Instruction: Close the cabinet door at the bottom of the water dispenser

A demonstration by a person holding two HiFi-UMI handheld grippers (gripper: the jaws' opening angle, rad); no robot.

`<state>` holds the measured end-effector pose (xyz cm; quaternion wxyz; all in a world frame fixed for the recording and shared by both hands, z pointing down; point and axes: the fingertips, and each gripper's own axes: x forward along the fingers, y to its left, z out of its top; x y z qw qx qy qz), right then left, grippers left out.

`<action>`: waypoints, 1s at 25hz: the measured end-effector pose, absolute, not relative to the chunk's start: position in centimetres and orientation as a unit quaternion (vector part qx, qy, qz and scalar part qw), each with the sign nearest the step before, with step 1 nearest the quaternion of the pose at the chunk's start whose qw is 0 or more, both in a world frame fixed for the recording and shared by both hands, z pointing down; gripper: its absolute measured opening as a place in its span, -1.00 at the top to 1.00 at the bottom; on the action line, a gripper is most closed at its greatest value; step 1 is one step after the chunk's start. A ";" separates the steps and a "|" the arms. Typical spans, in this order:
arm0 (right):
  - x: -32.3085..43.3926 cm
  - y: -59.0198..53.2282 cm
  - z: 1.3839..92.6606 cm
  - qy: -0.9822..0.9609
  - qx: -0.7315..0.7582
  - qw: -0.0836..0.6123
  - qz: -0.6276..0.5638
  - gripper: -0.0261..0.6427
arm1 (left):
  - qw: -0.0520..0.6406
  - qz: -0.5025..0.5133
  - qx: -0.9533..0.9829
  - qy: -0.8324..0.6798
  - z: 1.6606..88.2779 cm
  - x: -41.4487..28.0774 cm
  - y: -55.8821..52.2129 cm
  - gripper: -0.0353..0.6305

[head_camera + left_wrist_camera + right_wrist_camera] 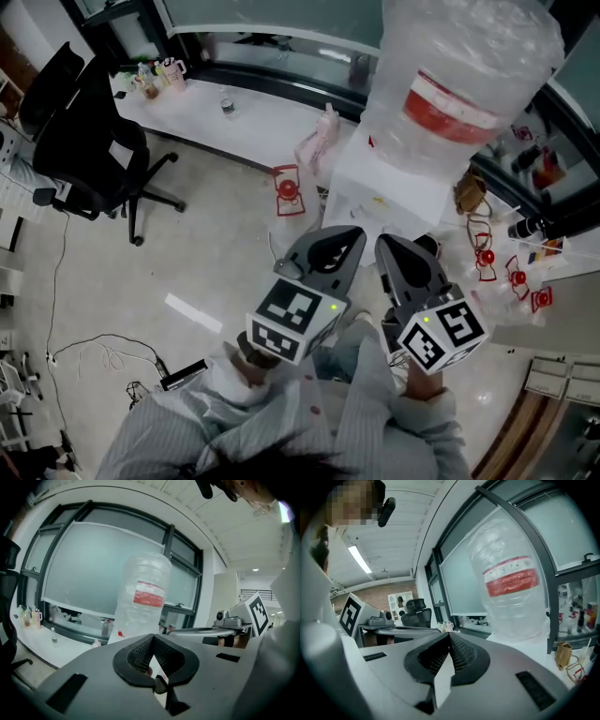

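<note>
Seen from the head view, the left gripper (339, 239) and right gripper (398, 248) sit side by side. The water dispenser (389, 192) stands just ahead of both tips with its bottle (459, 75) on top, and its bottom cabinet door is hidden from here. Open floor (216, 216) spreads left of the left gripper. The left gripper view shows that gripper's jaws pressed together and empty, with the bottle straight ahead and higher. In the right gripper view the jaws are likewise closed on nothing. The bottle rises ahead to the right and an office chair (415, 613) sits off to the left. Neither gripper view shows the door.
</note>
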<state>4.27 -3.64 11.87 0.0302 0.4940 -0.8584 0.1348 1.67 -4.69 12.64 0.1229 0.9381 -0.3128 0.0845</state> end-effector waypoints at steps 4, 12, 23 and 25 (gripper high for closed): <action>4.2 -3.7 11.7 -0.859 0.493 0.031 0.131 0.88 | 0.118 0.084 0.936 -0.321 12.8 1.4 -5.0 0.87; 4.3 -3.8 11.7 -0.859 0.495 0.035 0.129 0.88 | 0.104 0.091 0.934 -0.331 13.0 1.1 -5.3 0.87; 3.5 -3.9 11.9 -0.862 0.488 0.037 0.132 0.88 | 0.109 0.097 0.931 -0.335 13.9 0.2 -5.7 0.87; 3.4 -3.9 11.9 -0.863 0.487 0.039 0.133 0.88 | 0.110 0.098 0.930 -0.338 14.1 0.0 -5.8 0.87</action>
